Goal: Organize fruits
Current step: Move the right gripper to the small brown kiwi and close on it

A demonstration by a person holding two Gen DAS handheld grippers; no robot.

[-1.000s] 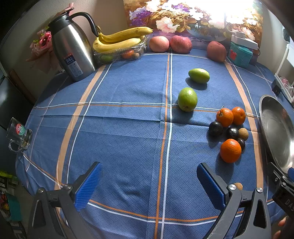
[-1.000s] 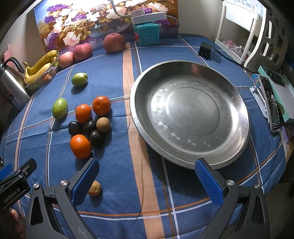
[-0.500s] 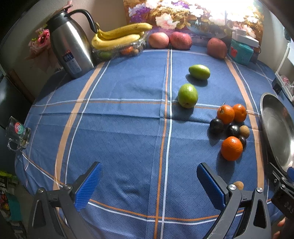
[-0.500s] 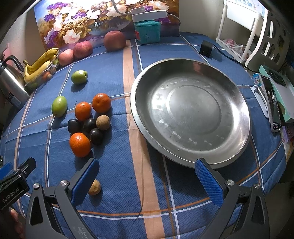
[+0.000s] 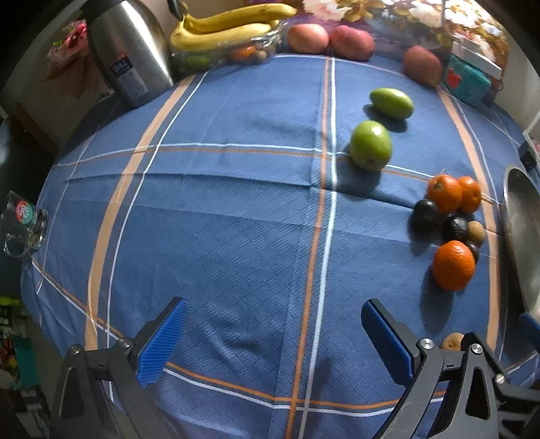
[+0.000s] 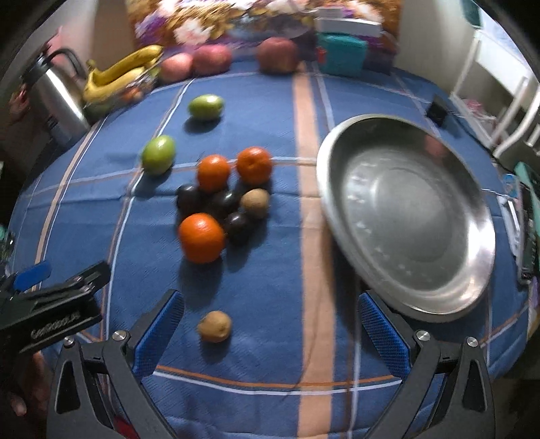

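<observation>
Tongs first: the right tongs (image 6: 270,324) stand spread wide and hold nothing, and they have swung leftward in the last second, so that the lone small brown fruit (image 6: 214,326), which lay off by the left finger, now sits between the two blue pads. The steel basin (image 6: 405,216) has slid toward the right of that view and still holds no fruit. I judge this to be the line-up for a first pick, with sorting itself not yet begun. The left tongs (image 5: 273,337) are likewise released and empty over bare blue cloth, a little closer in than before (both views have also gone dimmer and blurred).

Counting outward on the bench (image 5: 219,219):
- three oranges, the nearest one (image 6: 201,238) at the front of the cluster
- three dark plums, one (image 6: 189,199) at the cluster's left
- two small brown fruits, the second (image 6: 255,200) touching the plums
- two green fruits, one (image 6: 158,154) just left of the cluster, one (image 6: 206,107) further back
- three red apples along the far edge, the rightmost (image 6: 277,60) apart from the pair
- one bunch of bananas (image 5: 226,30) beside a steel flask (image 5: 130,50)
</observation>
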